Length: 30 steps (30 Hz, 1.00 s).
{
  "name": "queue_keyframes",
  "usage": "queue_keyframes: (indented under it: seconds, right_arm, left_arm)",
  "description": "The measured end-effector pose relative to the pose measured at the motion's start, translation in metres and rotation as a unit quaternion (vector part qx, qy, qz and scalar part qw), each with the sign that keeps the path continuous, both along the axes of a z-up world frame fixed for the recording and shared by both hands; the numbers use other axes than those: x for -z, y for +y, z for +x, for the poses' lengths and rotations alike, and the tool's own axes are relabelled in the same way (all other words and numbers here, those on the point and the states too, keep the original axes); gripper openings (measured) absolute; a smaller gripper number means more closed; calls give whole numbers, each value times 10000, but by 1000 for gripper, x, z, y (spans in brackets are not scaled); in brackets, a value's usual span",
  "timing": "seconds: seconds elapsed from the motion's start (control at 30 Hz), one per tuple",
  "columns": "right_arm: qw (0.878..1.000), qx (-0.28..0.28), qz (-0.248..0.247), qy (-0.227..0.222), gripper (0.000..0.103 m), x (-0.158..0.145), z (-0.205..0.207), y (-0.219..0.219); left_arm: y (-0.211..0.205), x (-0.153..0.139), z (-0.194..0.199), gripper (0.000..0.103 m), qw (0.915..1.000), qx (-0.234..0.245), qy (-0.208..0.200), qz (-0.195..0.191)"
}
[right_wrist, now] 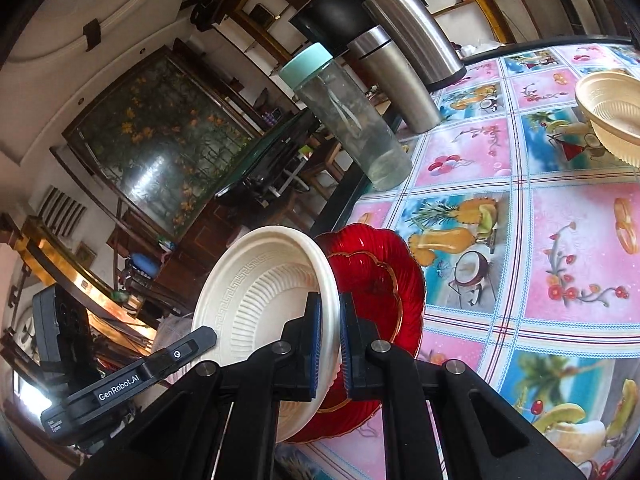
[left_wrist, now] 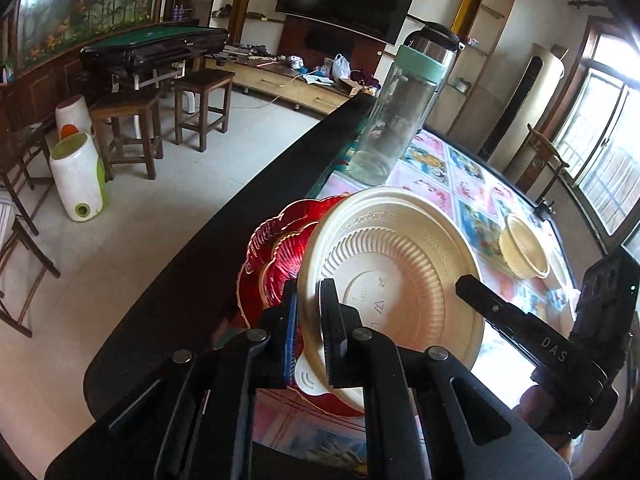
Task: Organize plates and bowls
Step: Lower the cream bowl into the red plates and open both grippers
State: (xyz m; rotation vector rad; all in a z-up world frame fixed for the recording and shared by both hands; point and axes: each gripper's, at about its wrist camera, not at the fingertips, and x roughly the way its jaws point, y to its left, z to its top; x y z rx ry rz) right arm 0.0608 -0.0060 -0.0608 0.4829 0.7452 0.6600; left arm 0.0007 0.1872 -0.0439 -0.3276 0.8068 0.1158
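Observation:
A cream disposable plate (left_wrist: 392,264) stands tilted on edge above two nested red glass plates (left_wrist: 276,256) that lie near the table's edge. My left gripper (left_wrist: 310,292) is shut on the cream plate's near rim, and the left wrist view shows the plate's ribbed underside. The right wrist view shows the same cream plate (right_wrist: 256,296) from its inner side, with my right gripper (right_wrist: 330,300) shut on its rim over the red plates (right_wrist: 376,280). A cream bowl (left_wrist: 524,252) (right_wrist: 612,116) sits farther along the table.
A clear bottle with a teal lid (left_wrist: 396,120) (right_wrist: 348,120) stands just behind the plates. Beyond it are two steel flasks (right_wrist: 396,80). The table's dark edge (left_wrist: 240,220) runs beside the red plates. Wooden stools (left_wrist: 128,136) stand on the floor.

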Motion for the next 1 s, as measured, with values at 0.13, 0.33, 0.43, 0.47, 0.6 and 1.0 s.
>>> queue_keyframes:
  seconds: [0.13, 0.33, 0.43, 0.47, 0.6, 1.0]
  right_arm:
    - [9998, 30, -190, -71, 9, 4, 1, 7]
    - [9952, 155, -858, -446, 10, 7, -3, 25]
    - [9922, 210, -1086, -577, 10, 9, -4, 28]
    - [9917, 223, -1123, -578, 10, 9, -4, 28]
    - [9907, 248, -1240, -497, 10, 15, 0, 27]
    - [9839, 290, -1608, -729, 15, 17, -7, 33]
  left_arm:
    - [-4, 4, 3, 9, 9995, -56, 50, 297]
    - [-10, 9, 9, 9, 9983, -110, 98, 568]
    - [-13, 12, 12, 9, 9977, -103, 150, 655]
    - [-14, 13, 13, 9, 9976, -101, 163, 672]
    - [-19, 15, 15, 10, 9961, -144, 206, 840]
    - [-24, 21, 18, 12, 9858, -508, 219, 1584]
